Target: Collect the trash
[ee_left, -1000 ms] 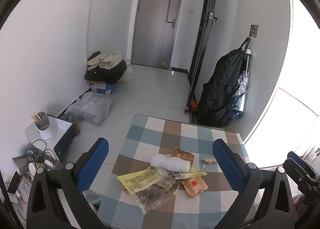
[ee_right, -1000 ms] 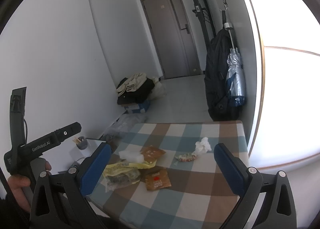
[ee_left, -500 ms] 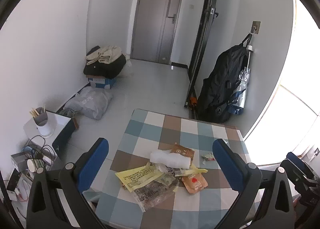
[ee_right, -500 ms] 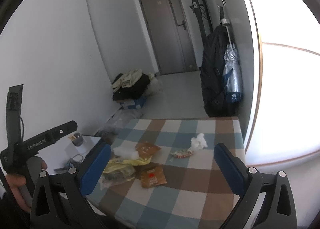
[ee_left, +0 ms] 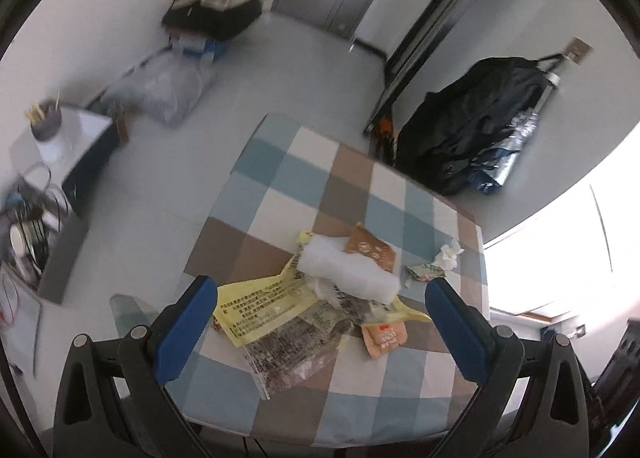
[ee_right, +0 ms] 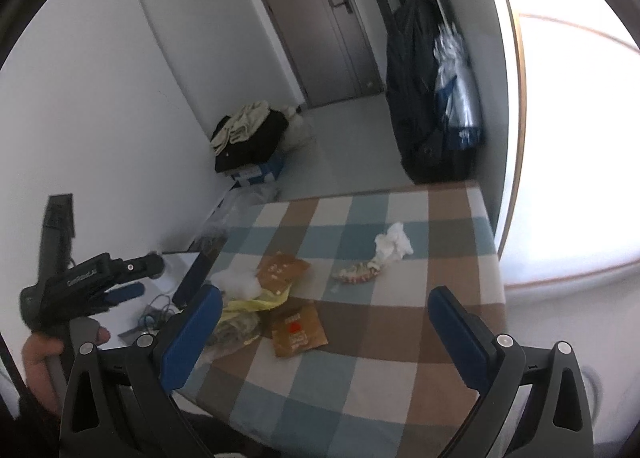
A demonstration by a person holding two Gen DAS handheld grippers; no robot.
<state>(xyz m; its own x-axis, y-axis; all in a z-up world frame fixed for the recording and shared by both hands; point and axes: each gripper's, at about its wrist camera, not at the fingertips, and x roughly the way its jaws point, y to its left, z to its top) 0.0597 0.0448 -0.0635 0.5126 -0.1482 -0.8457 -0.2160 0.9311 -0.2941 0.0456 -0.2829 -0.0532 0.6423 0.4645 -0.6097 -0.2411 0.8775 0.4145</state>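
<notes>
A pile of trash lies on the checked tablecloth [ee_left: 280, 182]: a yellow bag [ee_left: 260, 298], a clear printed wrapper [ee_left: 292, 346], a white foam roll [ee_left: 348, 270], a brown packet [ee_left: 370, 248], an orange sachet [ee_left: 384, 338], a small candy wrapper [ee_left: 420, 271] and a crumpled tissue [ee_left: 450, 254]. My left gripper [ee_left: 320, 322] is open and empty, above the pile. My right gripper [ee_right: 324, 328] is open and empty, above the orange sachet [ee_right: 298, 330], with the tissue [ee_right: 392, 244] and candy wrapper [ee_right: 358, 272] beyond it. The left gripper [ee_right: 80, 286] also shows in the right wrist view.
A black bag and folded umbrella [ee_left: 472, 126] hang on the wall past the table's far corner. On the floor to the left are a white box with a pen cup [ee_left: 48, 126], cables, a plastic sack [ee_left: 160, 90] and clothes on boxes [ee_left: 212, 14]. A grey door [ee_right: 316, 18] is at the back.
Both grippers have moved forward and tilted down toward the table, so the trash pile looks larger and nearer. Both stay open and empty.
</notes>
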